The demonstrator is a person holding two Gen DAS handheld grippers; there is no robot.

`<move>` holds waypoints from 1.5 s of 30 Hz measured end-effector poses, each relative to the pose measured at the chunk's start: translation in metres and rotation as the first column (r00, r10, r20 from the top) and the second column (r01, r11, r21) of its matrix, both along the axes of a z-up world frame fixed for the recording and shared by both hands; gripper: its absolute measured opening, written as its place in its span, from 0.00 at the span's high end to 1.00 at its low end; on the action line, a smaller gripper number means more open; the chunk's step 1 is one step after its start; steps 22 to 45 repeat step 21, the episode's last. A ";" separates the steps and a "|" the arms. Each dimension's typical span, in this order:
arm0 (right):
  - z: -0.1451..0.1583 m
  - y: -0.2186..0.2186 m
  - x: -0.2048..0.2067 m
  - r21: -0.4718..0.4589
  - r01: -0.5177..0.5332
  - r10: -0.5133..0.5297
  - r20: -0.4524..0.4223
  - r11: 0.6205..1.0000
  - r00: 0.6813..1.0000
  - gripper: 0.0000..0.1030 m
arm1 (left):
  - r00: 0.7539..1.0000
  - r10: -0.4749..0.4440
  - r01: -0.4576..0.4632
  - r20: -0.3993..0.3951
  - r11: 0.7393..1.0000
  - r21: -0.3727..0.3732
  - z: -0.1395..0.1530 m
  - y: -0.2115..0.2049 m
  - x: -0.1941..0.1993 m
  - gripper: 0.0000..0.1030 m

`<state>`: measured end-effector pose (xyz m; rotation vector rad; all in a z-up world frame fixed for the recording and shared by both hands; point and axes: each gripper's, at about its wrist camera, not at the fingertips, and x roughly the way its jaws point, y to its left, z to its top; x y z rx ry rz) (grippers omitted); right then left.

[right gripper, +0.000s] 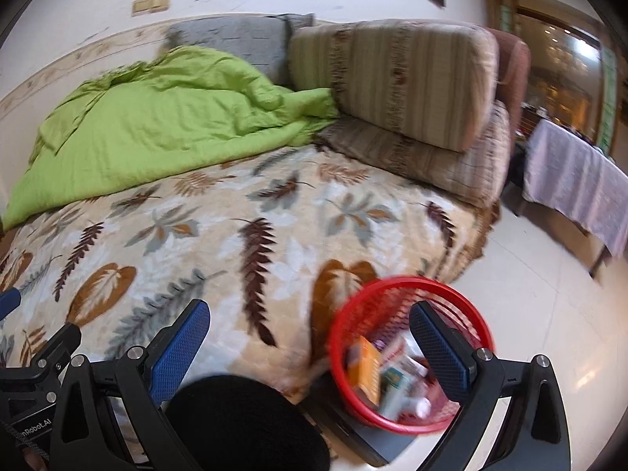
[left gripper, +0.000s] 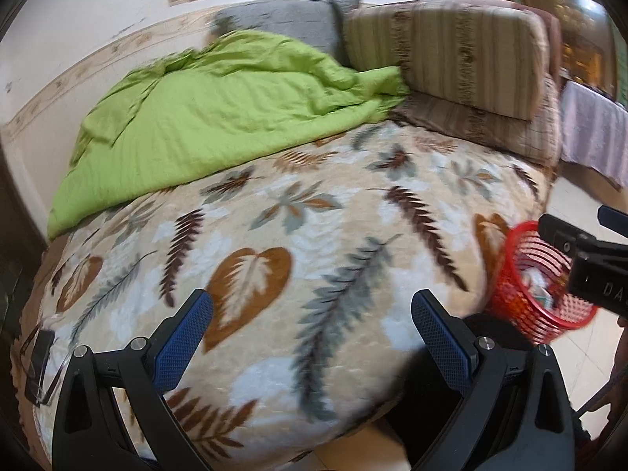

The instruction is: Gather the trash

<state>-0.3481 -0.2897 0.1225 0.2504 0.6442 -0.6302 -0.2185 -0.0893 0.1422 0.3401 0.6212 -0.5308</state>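
Observation:
A red mesh basket stands on the floor by the bed's near corner. It holds several pieces of trash, among them an orange box and small white packets. In the left wrist view the same basket shows at the right edge. My right gripper is open and holds nothing, and its right finger hangs over the basket's mouth. Also open and holding nothing, my left gripper hovers above the leaf-patterned blanket. I see no loose trash on the bed.
A crumpled green quilt lies at the far left of the bed, with striped cushions at the head. Eyeglasses rest on the blanket's near-left edge. A black round object sits below the right gripper. A cloth-covered table stands on the tiled floor at right.

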 end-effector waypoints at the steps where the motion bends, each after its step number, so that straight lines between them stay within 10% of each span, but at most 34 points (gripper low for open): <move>1: 0.002 0.001 0.010 0.009 -0.018 0.018 0.010 1.000 1.000 0.00 | 1.000 0.022 -0.022 -0.005 1.000 -0.002 -0.001 0.005 0.007 0.02; 14: -0.063 0.039 0.235 0.109 -0.286 0.296 -0.095 0.952 0.950 0.00 | 0.901 0.410 -0.398 -0.143 0.912 0.103 -0.047 0.073 0.161 0.02; 21: -0.113 0.056 0.332 0.085 -0.354 0.364 -0.238 0.931 0.901 0.00 | 0.846 0.401 -0.392 -0.351 0.914 0.101 -0.097 0.061 0.226 0.01; 45: -0.113 0.056 0.332 0.085 -0.354 0.364 -0.238 0.931 0.901 0.00 | 0.846 0.401 -0.392 -0.351 0.914 0.101 -0.097 0.061 0.226 0.01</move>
